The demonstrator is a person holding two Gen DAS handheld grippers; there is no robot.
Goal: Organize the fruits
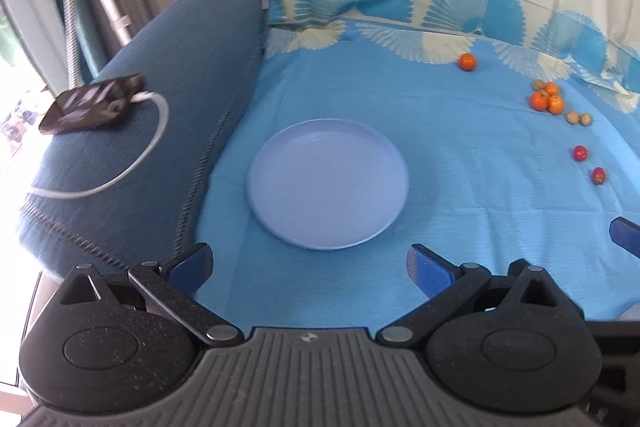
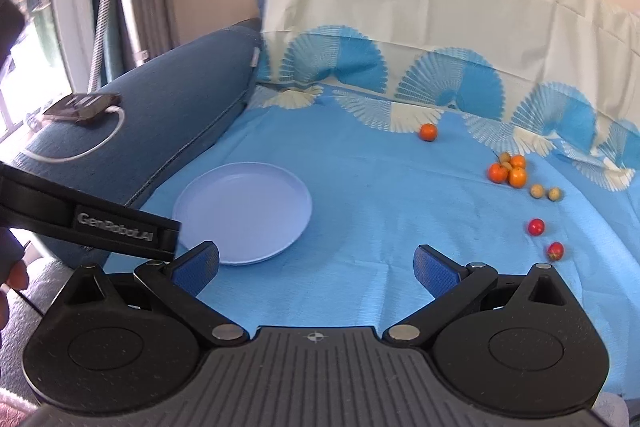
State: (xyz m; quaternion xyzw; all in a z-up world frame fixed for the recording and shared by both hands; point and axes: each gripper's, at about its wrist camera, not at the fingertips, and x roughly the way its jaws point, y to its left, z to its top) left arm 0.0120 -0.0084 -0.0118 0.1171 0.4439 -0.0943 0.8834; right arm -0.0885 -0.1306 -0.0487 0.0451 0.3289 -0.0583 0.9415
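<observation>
An empty lilac plate (image 1: 328, 183) (image 2: 244, 213) lies on the blue bedsheet. Far right lie small fruits: a lone orange one (image 1: 467, 61) (image 2: 428, 132), a cluster of three orange ones (image 1: 546, 99) (image 2: 509, 171), two tan ones (image 1: 579, 118) (image 2: 545, 193), and two red ones (image 1: 580, 153) (image 2: 536, 227), (image 1: 598, 175) (image 2: 555, 251). My left gripper (image 1: 310, 265) is open and empty just in front of the plate. My right gripper (image 2: 316, 267) is open and empty, right of the plate and short of the fruits.
A dark blue bolster (image 1: 160, 115) (image 2: 152, 131) runs along the left, with a phone (image 1: 90, 103) (image 2: 82, 107) and white cable on it. A patterned pillow (image 2: 420, 39) stands at the back. The left gripper's strap (image 2: 92, 223) crosses the right view's left side.
</observation>
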